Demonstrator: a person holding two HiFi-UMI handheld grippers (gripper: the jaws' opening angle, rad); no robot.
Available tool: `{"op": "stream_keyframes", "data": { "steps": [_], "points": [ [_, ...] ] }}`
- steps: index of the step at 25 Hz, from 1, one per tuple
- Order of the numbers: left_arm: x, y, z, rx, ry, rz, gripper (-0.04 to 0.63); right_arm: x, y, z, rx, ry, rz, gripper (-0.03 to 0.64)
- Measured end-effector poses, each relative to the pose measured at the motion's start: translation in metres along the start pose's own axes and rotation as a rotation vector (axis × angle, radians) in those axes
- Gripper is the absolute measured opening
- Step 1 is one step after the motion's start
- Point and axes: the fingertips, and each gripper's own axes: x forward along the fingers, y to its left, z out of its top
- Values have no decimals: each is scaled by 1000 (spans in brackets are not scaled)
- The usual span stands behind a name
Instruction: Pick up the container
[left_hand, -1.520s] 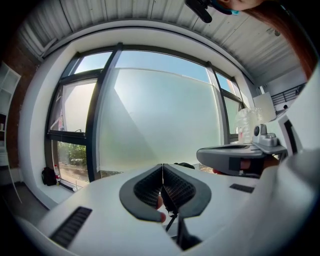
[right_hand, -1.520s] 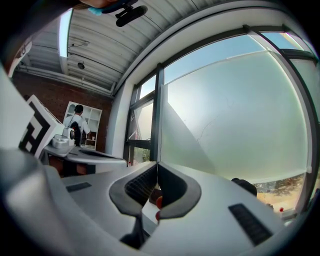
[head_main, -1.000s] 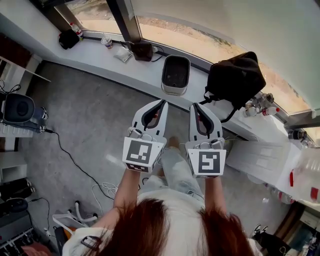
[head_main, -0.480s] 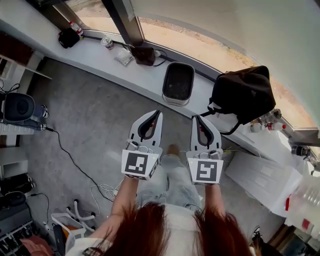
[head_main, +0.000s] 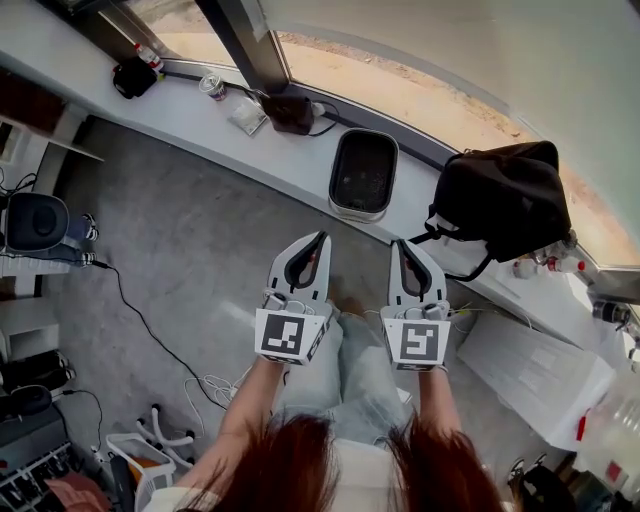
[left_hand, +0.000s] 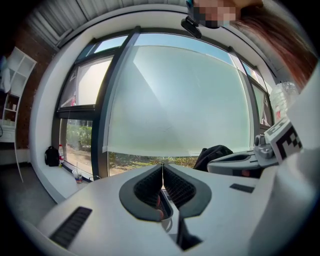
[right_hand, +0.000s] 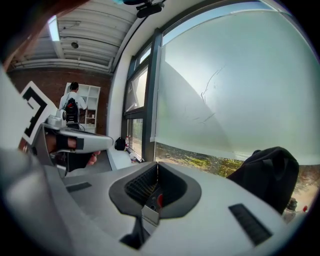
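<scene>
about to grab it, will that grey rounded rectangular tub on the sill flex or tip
The grey rounded rectangular tub looks rigid-walled, so probably stiff. Wide and flat on the white window ledge, it seems unlikely to roll. Dark inside, contents unclear: weight may surprise.

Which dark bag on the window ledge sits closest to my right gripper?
The big black bag, right of the container; the small bag and pouch lie further left.

Grey floor (head_main: 190, 240), white window ledge (head_main: 200, 130), daylit windows (left_hand: 170, 100) w/ blind.
</scene>
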Motion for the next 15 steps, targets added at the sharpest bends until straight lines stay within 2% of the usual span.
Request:
{"op": "stream_keyframes", "data": {
  "steps": [15],
  "points": [
    [53, 37, -114, 1, 81, -28, 17, 66, 9, -100, 10, 41, 26, 25]
  ]
}}
